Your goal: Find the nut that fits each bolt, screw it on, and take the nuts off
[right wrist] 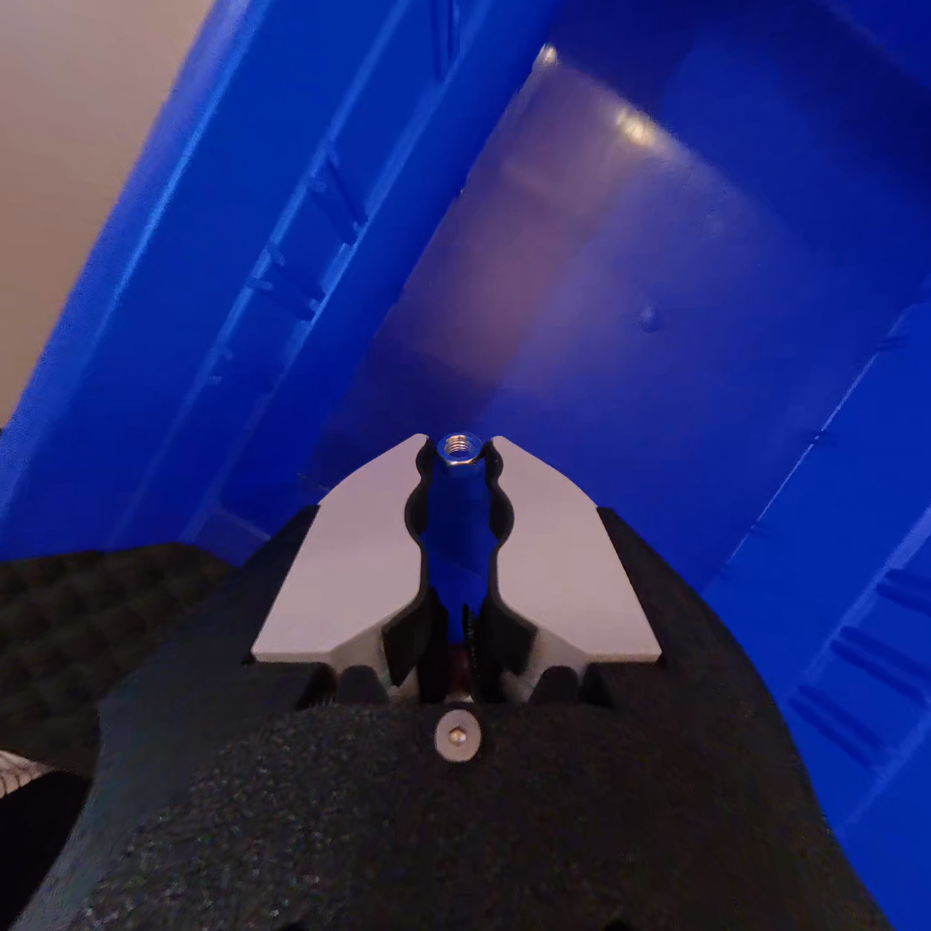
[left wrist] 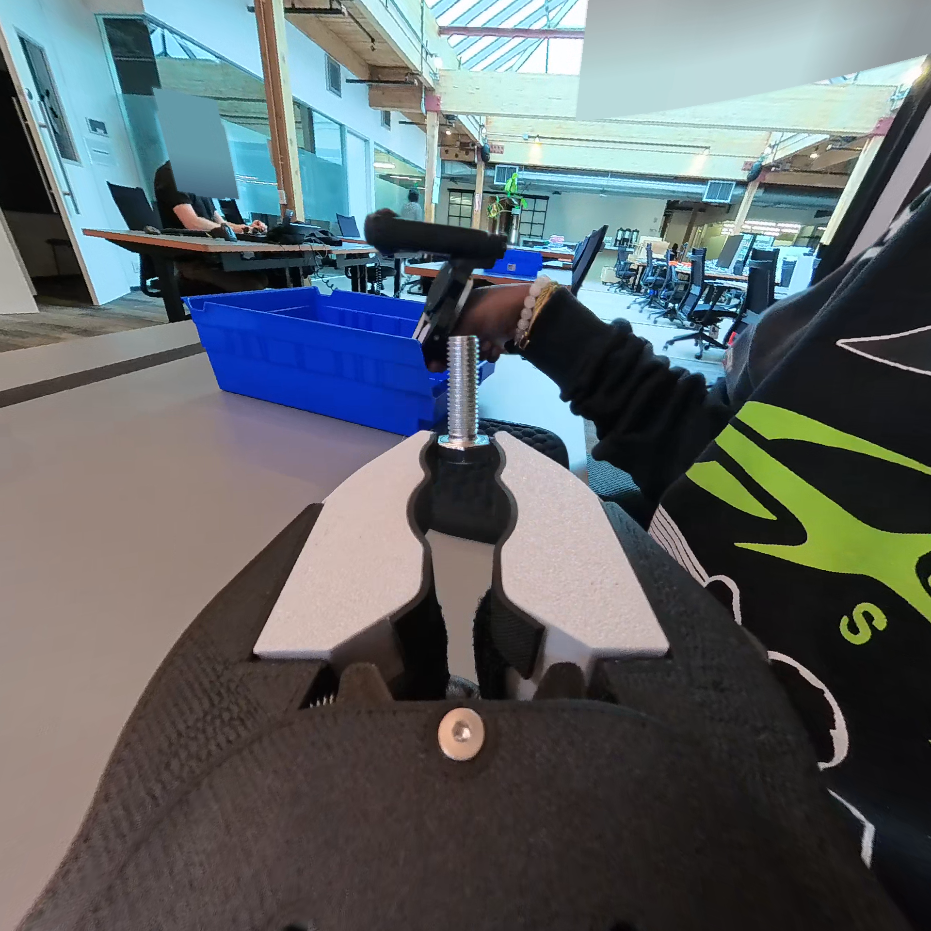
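Nearest, the left gripper (left wrist: 462, 443) is clenched on the hex head of a silver bolt (left wrist: 463, 388), both pads pressing its flats, w/ the threaded shank standing upright and bare. Prob. held that way so a nut can spin down from the top.

Further out, the right gripper (right wrist: 458, 451) pinches a small silver hex nut (right wrist: 457, 451) at its tips, threaded hole facing forward. It's tilted down over the blue plastic bin (right wrist: 655, 252), which sits on the grey table (left wrist: 126, 478) beyond the bolt. My guess: the nut is either a fresh pick or about to be dropped in. Can't tell which.

Writing: only partial letters on the person's black-and-green sleeve (left wrist: 806, 504). No brand or label is visible on the bin or grippers.
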The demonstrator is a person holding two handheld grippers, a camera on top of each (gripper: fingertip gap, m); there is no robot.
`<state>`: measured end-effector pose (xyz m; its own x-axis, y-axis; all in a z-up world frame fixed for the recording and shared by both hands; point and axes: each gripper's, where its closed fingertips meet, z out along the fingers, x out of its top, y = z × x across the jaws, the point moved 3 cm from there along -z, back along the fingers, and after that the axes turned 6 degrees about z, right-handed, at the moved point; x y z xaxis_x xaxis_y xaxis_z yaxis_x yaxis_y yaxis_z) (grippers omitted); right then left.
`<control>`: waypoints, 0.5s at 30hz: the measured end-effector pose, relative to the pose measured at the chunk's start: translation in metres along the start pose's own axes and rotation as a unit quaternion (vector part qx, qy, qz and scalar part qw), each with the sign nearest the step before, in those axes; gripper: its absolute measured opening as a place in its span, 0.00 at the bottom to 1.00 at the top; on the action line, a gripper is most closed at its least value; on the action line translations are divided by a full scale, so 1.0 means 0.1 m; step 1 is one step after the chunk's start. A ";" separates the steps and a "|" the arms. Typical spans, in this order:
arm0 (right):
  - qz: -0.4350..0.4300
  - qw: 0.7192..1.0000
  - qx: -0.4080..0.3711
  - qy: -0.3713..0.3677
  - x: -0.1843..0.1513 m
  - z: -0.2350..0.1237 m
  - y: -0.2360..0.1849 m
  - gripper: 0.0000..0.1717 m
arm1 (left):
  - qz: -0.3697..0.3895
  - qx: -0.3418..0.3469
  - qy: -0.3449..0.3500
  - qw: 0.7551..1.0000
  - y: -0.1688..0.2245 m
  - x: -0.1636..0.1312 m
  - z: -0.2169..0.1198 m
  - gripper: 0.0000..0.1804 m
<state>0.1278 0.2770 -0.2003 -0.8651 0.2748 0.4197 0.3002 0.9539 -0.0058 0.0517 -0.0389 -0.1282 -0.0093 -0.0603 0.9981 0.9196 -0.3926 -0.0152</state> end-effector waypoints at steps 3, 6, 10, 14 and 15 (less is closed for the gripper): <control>-0.007 0.999 0.006 -0.039 -0.02 0.06 0.00 0.12 | 0.000 -0.001 0.000 1.000 0.00 0.00 0.00 0.10; -0.009 0.998 0.013 -0.058 -0.04 0.08 -0.01 0.12 | 0.000 0.000 0.000 1.000 -0.01 0.00 0.01 0.10; -0.002 0.999 0.010 -0.032 0.00 0.03 0.00 0.16 | 0.000 0.003 -0.001 1.000 -0.01 -0.01 0.01 0.10; 0.023 0.996 -0.046 0.069 0.14 -0.22 0.08 0.24 | -0.004 0.014 0.001 1.000 -0.05 0.00 0.00 0.10; 0.029 0.991 -0.061 0.112 0.21 -0.34 0.08 0.24 | -0.006 0.017 0.003 1.000 -0.06 0.00 0.00 0.10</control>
<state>0.1258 0.2867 -0.1609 -0.7381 0.2825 0.6127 0.4050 0.9118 0.0675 0.0464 -0.0368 -0.1280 -0.0217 -0.0615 0.9979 0.9324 -0.3614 -0.0020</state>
